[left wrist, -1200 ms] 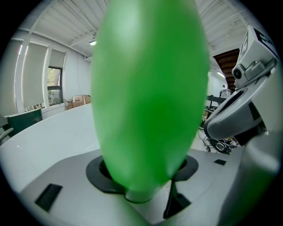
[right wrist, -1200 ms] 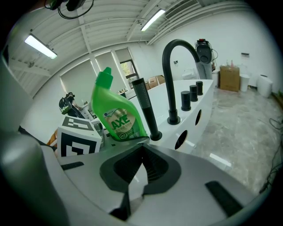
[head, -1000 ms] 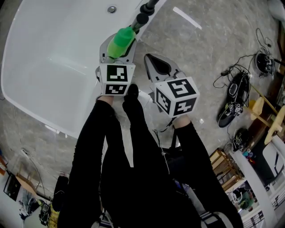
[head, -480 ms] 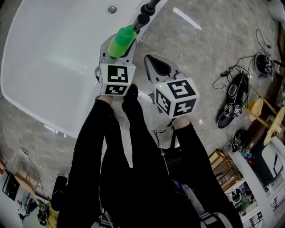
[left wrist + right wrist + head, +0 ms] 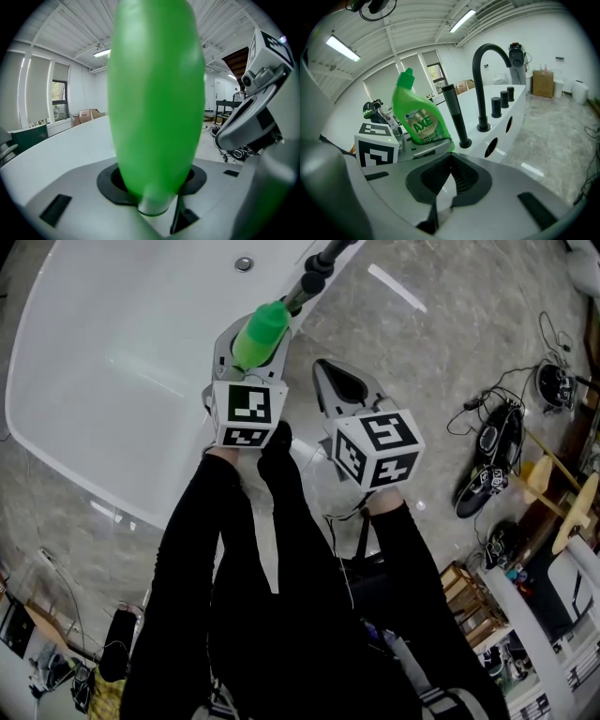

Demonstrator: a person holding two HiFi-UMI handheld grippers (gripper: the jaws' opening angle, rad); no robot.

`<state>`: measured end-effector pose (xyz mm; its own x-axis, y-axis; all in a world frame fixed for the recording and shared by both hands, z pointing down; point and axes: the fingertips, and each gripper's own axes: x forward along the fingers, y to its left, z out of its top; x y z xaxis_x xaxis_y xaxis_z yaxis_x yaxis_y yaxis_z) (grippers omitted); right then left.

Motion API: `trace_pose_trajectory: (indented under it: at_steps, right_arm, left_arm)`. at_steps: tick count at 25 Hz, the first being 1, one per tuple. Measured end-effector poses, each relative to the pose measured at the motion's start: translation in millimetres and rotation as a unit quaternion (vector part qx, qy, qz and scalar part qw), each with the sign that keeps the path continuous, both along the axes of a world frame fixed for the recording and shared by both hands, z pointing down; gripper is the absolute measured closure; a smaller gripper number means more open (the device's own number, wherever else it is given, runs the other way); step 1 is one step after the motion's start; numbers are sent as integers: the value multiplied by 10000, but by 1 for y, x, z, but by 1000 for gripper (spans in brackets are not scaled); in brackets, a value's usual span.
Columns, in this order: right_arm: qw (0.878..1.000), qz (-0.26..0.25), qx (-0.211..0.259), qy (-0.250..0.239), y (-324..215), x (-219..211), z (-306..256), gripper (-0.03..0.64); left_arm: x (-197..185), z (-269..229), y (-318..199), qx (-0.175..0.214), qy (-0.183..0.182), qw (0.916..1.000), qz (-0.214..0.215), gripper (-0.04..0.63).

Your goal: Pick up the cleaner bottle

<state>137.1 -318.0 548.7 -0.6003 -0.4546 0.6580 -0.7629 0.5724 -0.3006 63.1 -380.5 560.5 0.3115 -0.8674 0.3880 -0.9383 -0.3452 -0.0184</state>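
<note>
The green cleaner bottle is clamped in the left gripper, whose jaws have just been closing further on its body. It is held upright at the right rim of the white bathtub, near the black hand shower and tap, and its place is hardly changed from 1 second earlier. The right gripper is kept just to the right, jaws together and empty. The grasp is judged secure, so only the lift is left, though whether the base is already clear of the rim cannot be told.
</note>
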Motion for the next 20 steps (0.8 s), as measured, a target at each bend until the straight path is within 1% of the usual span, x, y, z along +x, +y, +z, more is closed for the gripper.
trace_pose_trajectory:
  at_steps: [7,15,20]
  right_arm:
    - [9999,-75,99,-64,3,-13,-19,615]
    - [9987,-241,392,-201,2,-42,-57,615]
    - [9977,-355,524,-262,10,-60,-75,615]
  left_arm:
    - [-13,-40,4,248,120,9996,-84,397]
    - [-40,-89,10,506,146,9983,-261,397]
    - [-59,-114,23,649,173,9970,-396,399]
